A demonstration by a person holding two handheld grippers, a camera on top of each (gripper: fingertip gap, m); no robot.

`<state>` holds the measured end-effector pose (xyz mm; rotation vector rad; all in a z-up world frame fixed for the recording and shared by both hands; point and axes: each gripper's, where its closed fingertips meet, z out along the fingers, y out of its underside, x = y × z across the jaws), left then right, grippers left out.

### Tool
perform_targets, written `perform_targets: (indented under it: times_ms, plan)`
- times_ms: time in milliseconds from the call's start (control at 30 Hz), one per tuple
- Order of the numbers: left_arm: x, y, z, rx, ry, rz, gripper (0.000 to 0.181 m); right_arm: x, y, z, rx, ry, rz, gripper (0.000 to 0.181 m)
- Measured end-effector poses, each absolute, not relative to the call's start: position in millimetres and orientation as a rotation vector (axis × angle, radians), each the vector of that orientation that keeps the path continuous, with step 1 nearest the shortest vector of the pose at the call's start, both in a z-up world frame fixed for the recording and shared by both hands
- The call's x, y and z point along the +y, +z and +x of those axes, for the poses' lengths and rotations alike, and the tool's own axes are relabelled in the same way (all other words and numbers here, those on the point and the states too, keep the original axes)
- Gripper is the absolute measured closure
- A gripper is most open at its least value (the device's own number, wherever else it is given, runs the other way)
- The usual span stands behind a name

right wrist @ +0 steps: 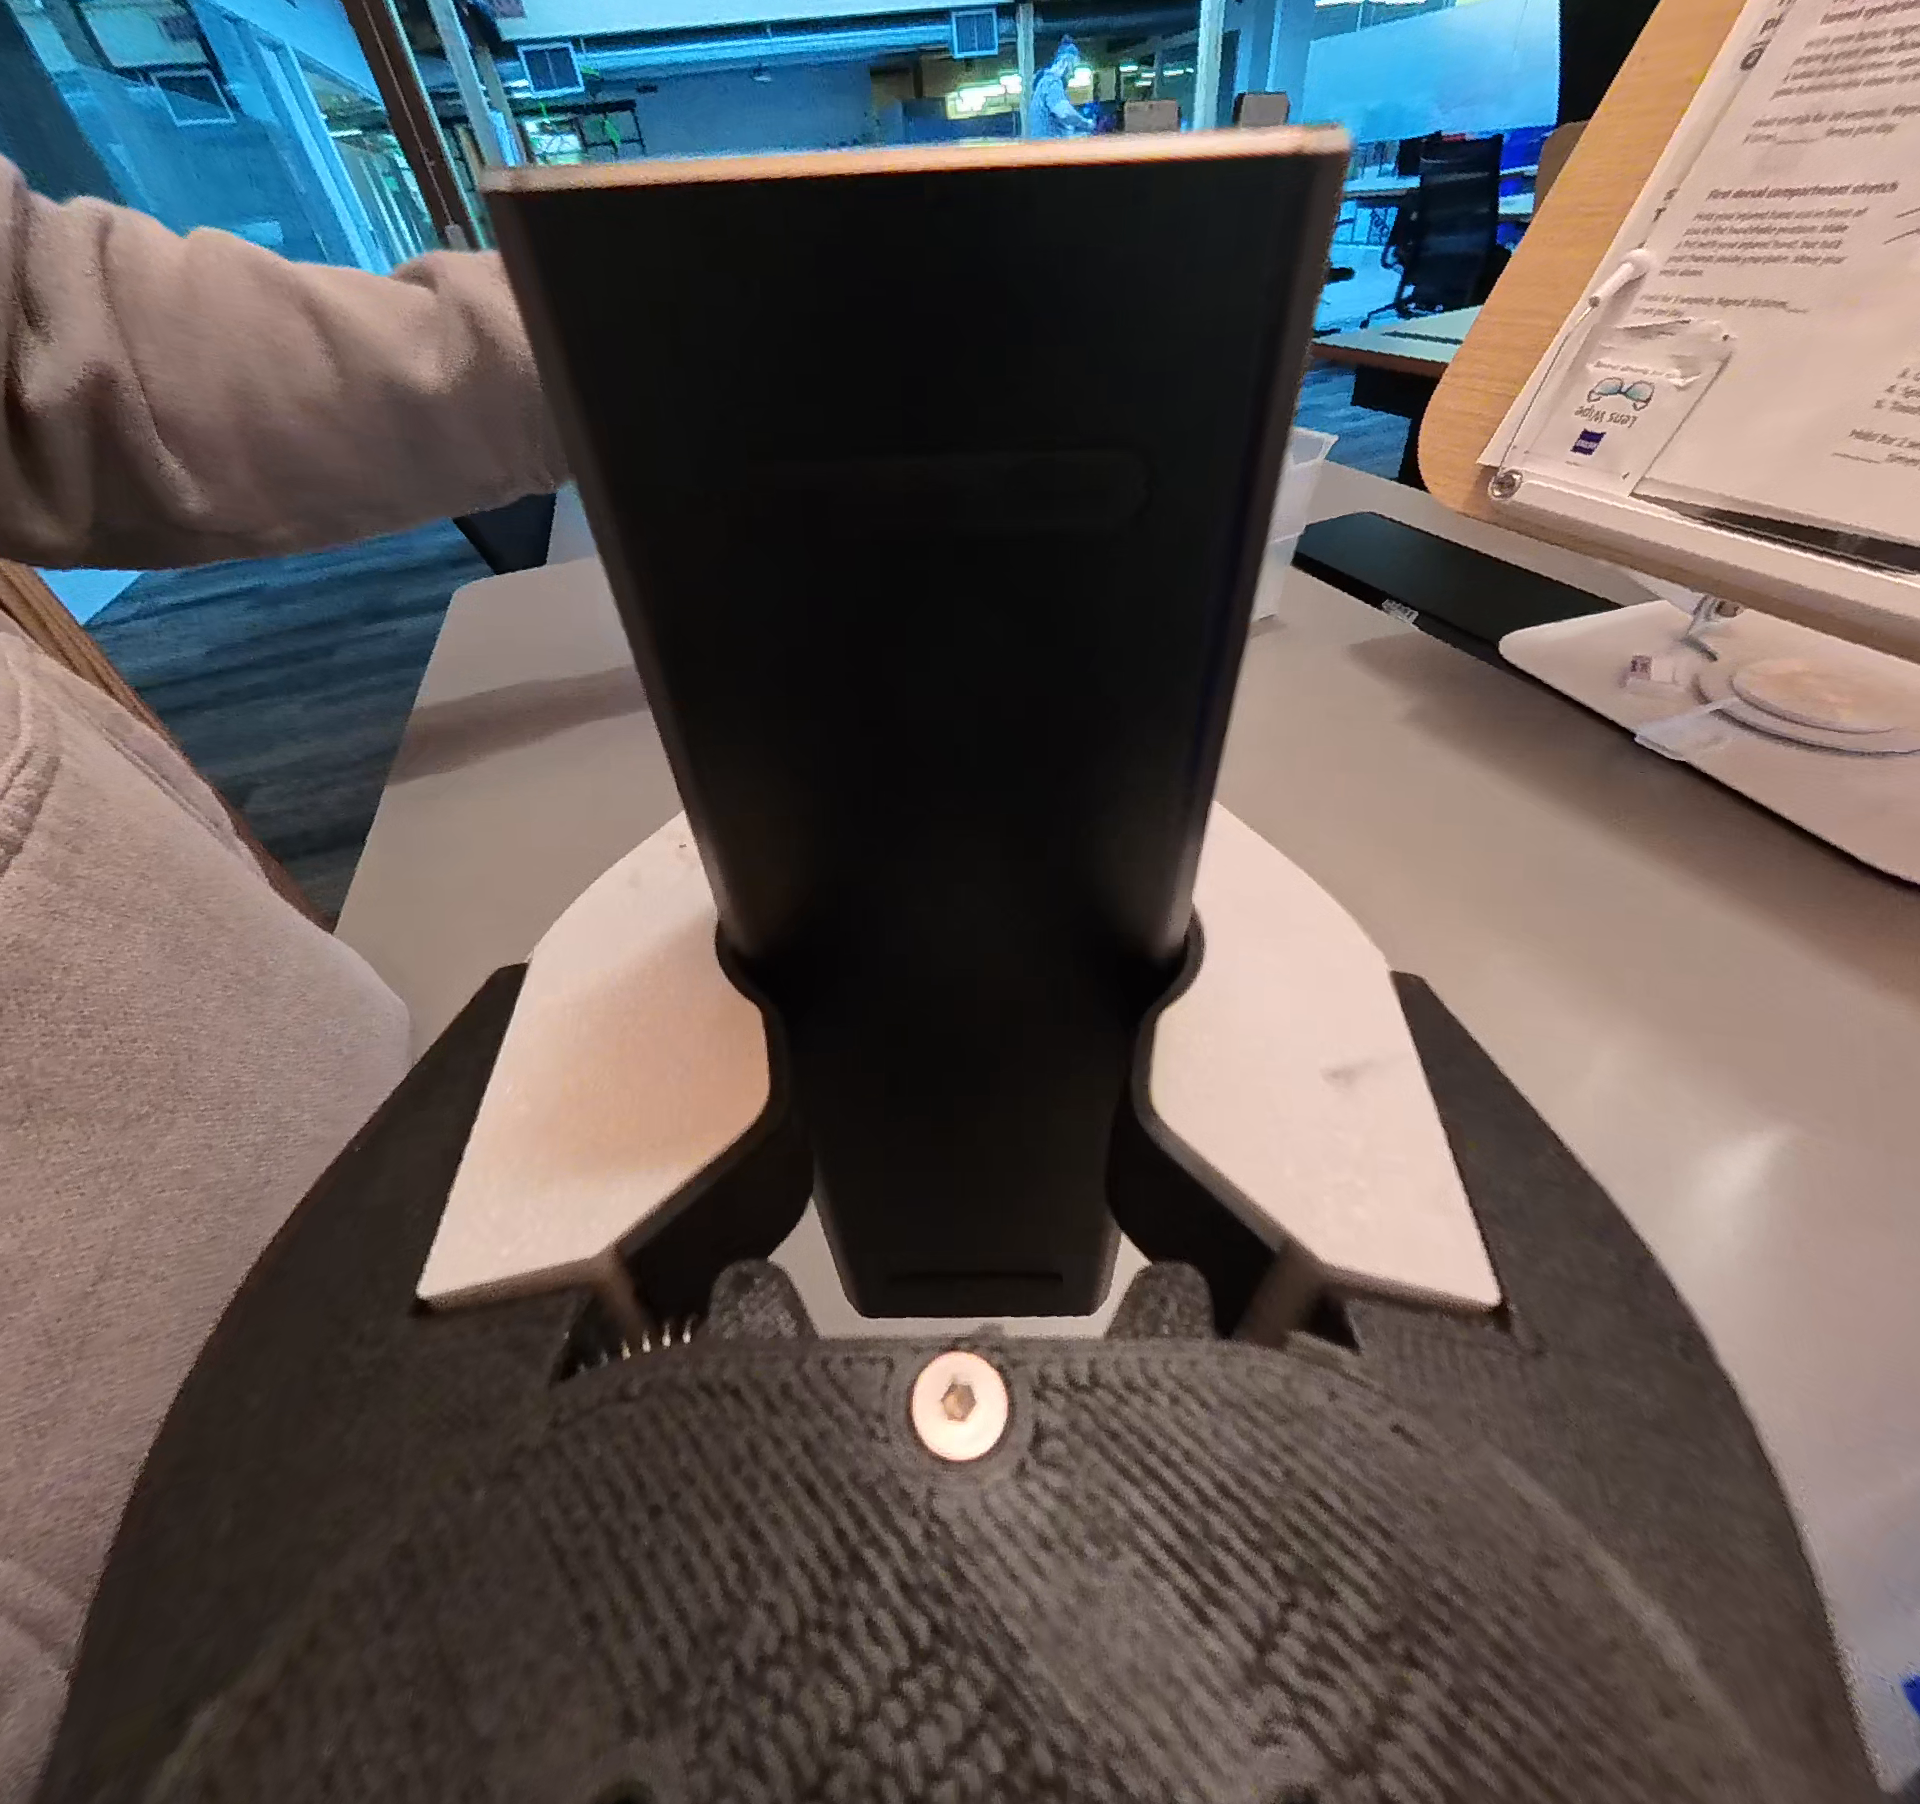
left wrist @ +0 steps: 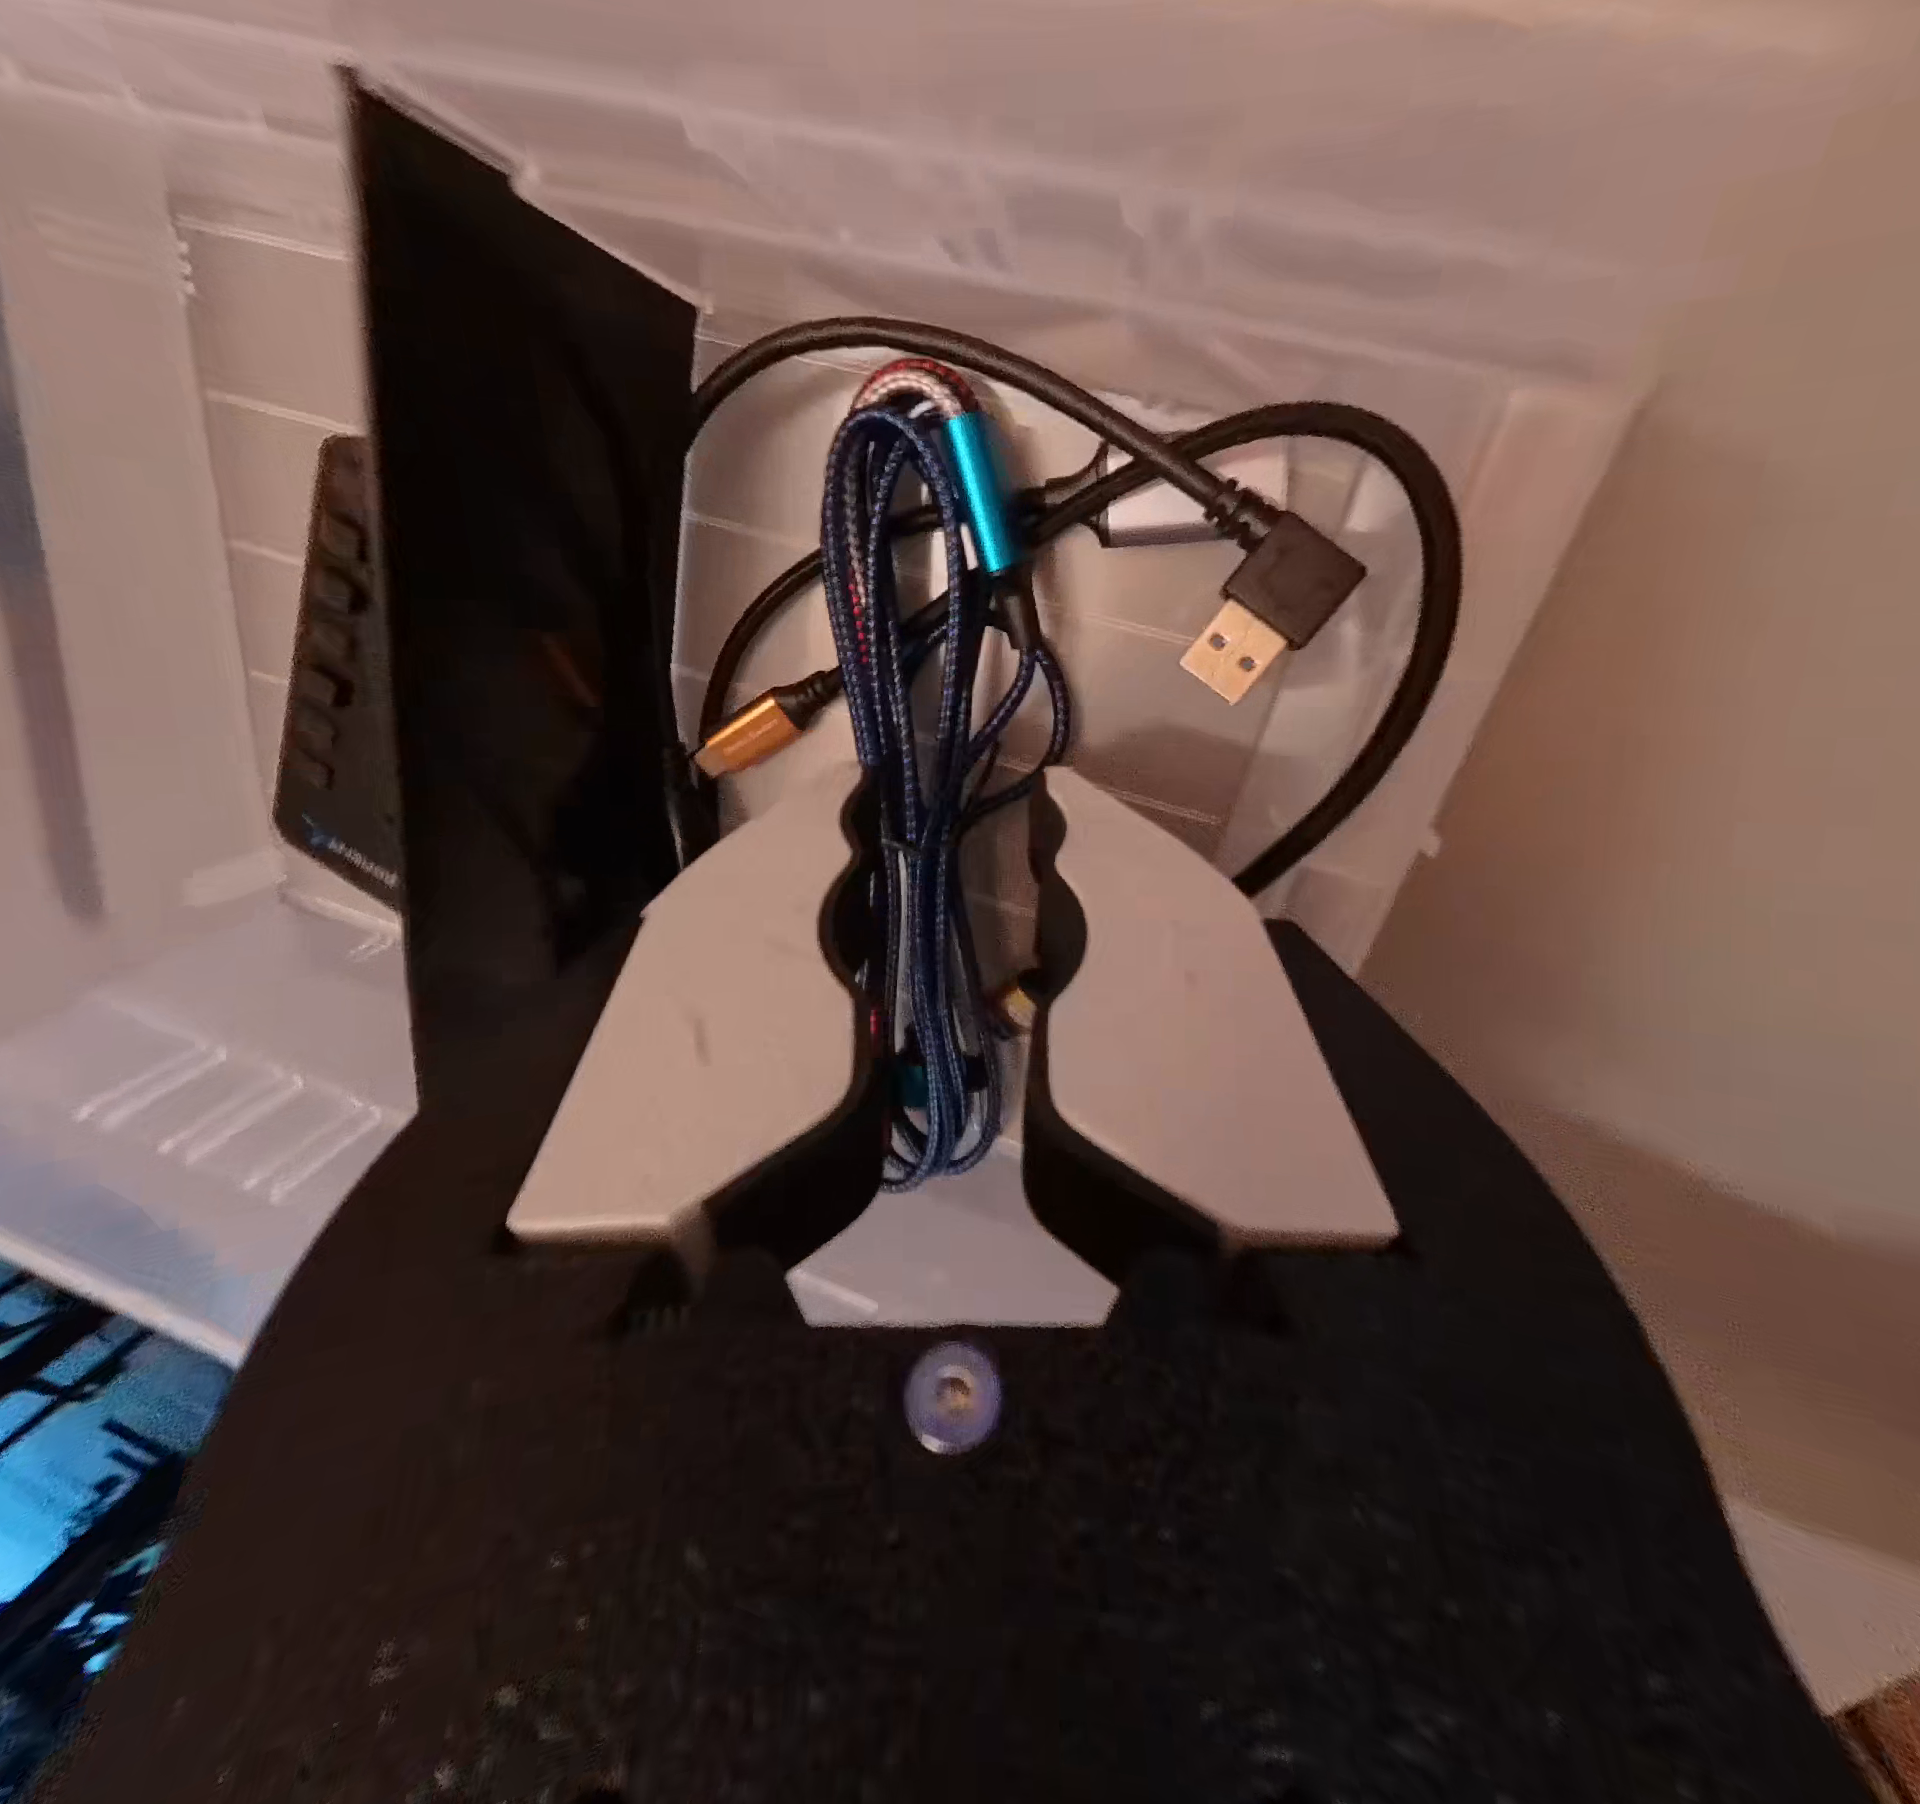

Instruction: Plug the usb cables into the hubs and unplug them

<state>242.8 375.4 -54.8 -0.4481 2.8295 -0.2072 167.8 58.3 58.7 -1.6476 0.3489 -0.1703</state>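
In the left wrist view my left gripper [left wrist: 940, 850] is shut on a bundle of USB cables [left wrist: 914, 611]. The bundle has blue braided cable, a teal connector [left wrist: 977, 492], a gold connector [left wrist: 743, 731] and a black cable ending in a right-angle USB plug [left wrist: 1242, 648]. It hangs in front of a clear plastic bin's wall [left wrist: 1039, 196]. A black hub with a row of ports [left wrist: 332, 674] leans at the left, half hidden behind a tall black slab [left wrist: 520, 528]. In the right wrist view my right gripper [right wrist: 961, 923] is shut on a flat black hub [right wrist: 914, 507], held upright above a grey table [right wrist: 1455, 923].
A person's grey sleeve [right wrist: 208, 404] reaches in from the left in the right wrist view. A wooden stand with printed sheets [right wrist: 1714, 300] stands on a white base [right wrist: 1766, 746] at the right. A black strip [right wrist: 1455, 570] lies behind it. An open office room lies beyond.
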Motion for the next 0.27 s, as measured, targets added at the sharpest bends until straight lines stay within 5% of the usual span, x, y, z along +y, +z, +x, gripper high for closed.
perform_targets:
  times_ms: [33,267]
  plan:
    - [376,-60,243,2.837,-0.179,-0.418,0.155,58,58,168,0.350,-0.166,-1.647,0.108]
    - [372,-76,253,2.753,-0.115,-0.254,0.164,60,56,166,0.350,-0.153,-1.642,0.108]
